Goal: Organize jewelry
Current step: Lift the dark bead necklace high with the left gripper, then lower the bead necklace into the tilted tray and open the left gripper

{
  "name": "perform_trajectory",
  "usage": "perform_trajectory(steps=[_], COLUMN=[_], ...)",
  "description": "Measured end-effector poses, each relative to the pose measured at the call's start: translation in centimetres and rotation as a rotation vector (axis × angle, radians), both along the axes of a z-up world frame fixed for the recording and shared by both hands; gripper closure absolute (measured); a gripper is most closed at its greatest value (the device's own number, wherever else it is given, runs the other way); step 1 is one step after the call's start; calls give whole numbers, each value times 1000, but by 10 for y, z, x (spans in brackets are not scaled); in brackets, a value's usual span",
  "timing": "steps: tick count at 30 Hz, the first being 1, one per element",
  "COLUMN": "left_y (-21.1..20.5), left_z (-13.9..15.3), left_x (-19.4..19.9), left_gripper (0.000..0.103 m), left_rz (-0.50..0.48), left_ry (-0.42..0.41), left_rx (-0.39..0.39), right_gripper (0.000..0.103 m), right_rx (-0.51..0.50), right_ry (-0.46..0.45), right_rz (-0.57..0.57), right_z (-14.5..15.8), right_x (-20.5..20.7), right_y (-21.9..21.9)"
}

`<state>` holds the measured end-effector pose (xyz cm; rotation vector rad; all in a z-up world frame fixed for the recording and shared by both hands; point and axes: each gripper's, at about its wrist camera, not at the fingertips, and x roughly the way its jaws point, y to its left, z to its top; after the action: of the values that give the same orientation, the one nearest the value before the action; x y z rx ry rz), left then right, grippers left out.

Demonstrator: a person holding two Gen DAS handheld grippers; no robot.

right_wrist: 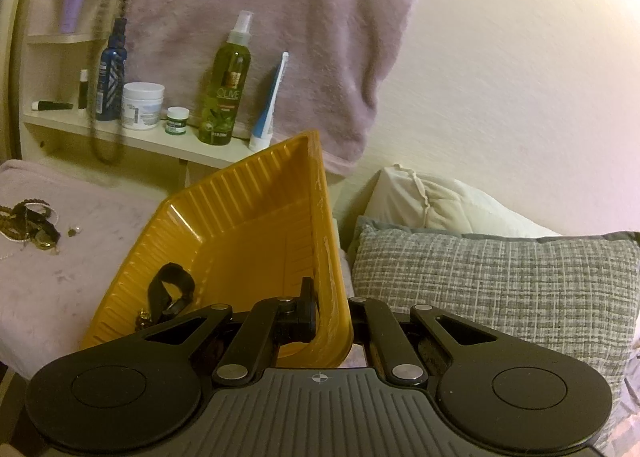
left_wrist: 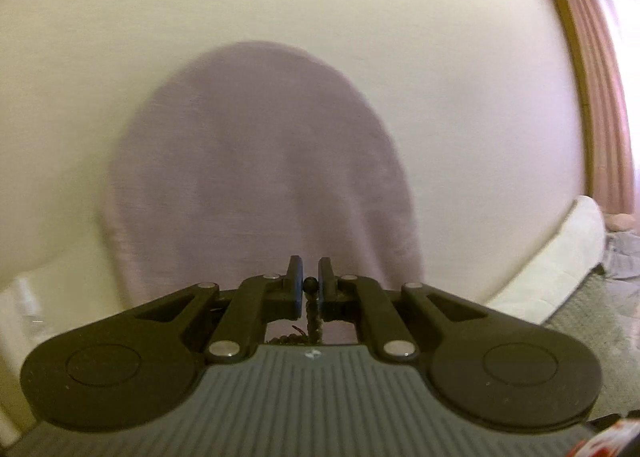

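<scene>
Left hand-held gripper [left_wrist: 310, 284] pinches a beaded necklace [left_wrist: 313, 315]; right [right_wrist: 326, 315] clamps the yellow tray [right_wrist: 256, 225].

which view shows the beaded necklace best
The right wrist view: the beaded necklace hangs there in a long blurred loop before the shelf. The left wrist view shows only a short stretch pinched in the left gripper.

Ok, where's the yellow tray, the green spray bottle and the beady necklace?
yellow tray [right_wrist: 256, 217]: right wrist view, on its ribbed inner wall.
green spray bottle [right_wrist: 226, 91]: right wrist view, on its label.
beaded necklace [left_wrist: 311, 286]: left wrist view, on the top bead.
</scene>
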<state>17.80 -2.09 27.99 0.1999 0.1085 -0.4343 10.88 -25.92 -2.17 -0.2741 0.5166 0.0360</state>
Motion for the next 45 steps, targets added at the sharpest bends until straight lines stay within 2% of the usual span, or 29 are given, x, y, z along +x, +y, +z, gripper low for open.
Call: perform_trajectory(steps=[8, 13, 21, 26, 32, 39, 45], left_y=[-52, -82, -111, -119, -123, -122, -110], left_z=[-14, -36, -117, -170, -218, -236, -226], left_x=[13, 24, 54, 68, 70, 75, 75], left_gripper=[97, 97, 97, 97, 97, 96, 92], left_rz=[-111, -156, -176, -191, -181, -164, -143], left_ry=[59, 114, 313, 455, 550, 608, 593], left_rx=[-13, 9, 93, 105, 151, 167, 143], right_gripper=[98, 98, 98, 98, 98, 99, 99], right_rx=[9, 12, 18, 21, 22, 26, 27], right_ry=[0, 0, 2, 5, 9, 12, 13], right_rz=[-2, -2, -2, -3, -7, -12, -14], right_z=[0, -1, -1, -1, -1, -1, -1], right_x=[1, 2, 2, 2, 4, 3, 2], right_y=[-1, -1, -2, -3, -4, -4, -4])
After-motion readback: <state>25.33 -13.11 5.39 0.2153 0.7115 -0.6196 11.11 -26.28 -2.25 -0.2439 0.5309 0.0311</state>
